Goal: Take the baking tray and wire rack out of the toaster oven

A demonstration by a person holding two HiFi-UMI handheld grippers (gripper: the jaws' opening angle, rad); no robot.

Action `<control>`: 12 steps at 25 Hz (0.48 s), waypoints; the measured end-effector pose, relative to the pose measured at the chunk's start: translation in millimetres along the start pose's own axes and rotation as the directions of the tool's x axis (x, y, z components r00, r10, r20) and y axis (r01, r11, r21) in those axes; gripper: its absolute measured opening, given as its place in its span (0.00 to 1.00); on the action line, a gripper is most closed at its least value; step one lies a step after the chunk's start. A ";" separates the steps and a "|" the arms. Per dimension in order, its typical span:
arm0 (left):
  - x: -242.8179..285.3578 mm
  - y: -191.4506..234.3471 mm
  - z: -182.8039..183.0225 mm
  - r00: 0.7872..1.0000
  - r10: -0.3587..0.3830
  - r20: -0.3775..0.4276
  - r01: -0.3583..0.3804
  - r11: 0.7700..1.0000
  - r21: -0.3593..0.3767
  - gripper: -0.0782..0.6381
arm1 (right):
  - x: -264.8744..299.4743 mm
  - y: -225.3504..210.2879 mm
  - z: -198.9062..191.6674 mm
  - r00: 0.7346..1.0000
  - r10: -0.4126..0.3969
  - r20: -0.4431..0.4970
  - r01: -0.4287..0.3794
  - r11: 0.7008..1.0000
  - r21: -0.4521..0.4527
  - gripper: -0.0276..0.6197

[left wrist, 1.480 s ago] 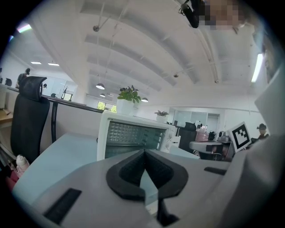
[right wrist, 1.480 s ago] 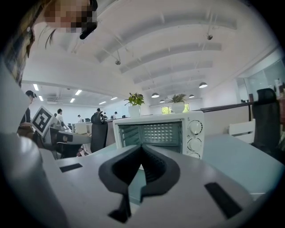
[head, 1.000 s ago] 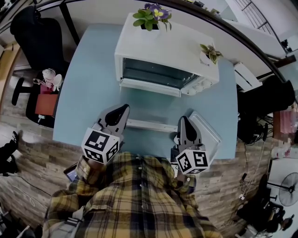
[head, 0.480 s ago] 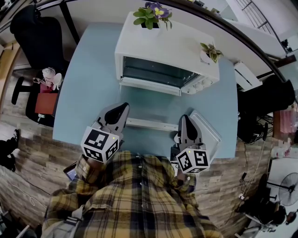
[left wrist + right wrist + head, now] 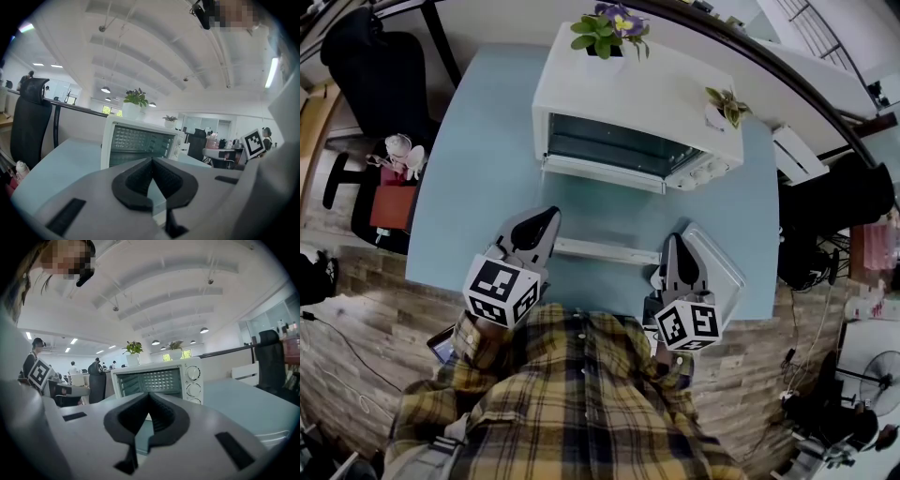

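Nothing has shifted since a second ago: both of your tools sit where they were, close in front of your plaid shirt [image 5: 572,394]. Your left tool [image 5: 550,217] is pressed together with nothing between its pads, and your right tool [image 5: 672,242] is likewise closed and empty. Just at 3 o'clock of the right tool a pale baking tray [image 5: 724,267] lies flat on the surface [image 5: 478,169], near its 5 o'clock corner. I judge it already out, though whether the wire rack rests on it is too small to tell. Just ahead, spanning the gap between your tools, is the white handle [image 5: 605,250] of the lowered oven door. At 12 o'clock stands the toaster oven [image 5: 628,94], its cavity open toward you with no shelf that I can make out inside.

Watch two things. A sideways drift of your right tool could nudge the tray toward the edge and off. A forward push with closed tools could strike the handle and jolt the oven, tipping the flowering plant [image 5: 607,30] or the small pot [image 5: 727,105] on its roof.

The surface is pale blue. Beyond it, a black chair [image 5: 380,75] stands at 10 o'clock over wood-look floor [image 5: 356,328]
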State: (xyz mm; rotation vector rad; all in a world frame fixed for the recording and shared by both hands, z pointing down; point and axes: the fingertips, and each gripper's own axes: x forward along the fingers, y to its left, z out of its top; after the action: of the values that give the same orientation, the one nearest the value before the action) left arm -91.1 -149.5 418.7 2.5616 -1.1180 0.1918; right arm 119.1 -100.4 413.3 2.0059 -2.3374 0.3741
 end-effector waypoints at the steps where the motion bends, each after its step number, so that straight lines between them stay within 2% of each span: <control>1: 0.0 -0.2 -0.1 1.000 -0.001 -0.001 0.001 1.000 0.000 0.10 | -0.3 -0.1 -0.1 1.000 -0.001 -0.001 0.001 1.000 0.001 0.05; 12: 3.2 3.3 -0.8 1.000 -0.001 -0.004 0.001 1.000 0.000 0.10 | 4.3 -1.0 -3.3 1.000 -0.002 -0.009 0.002 1.000 0.011 0.05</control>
State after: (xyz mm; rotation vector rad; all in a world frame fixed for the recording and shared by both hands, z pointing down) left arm -91.4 -153.6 421.1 2.5611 -1.1156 0.1963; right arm 119.0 -104.0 417.5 2.0070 -2.3329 0.3967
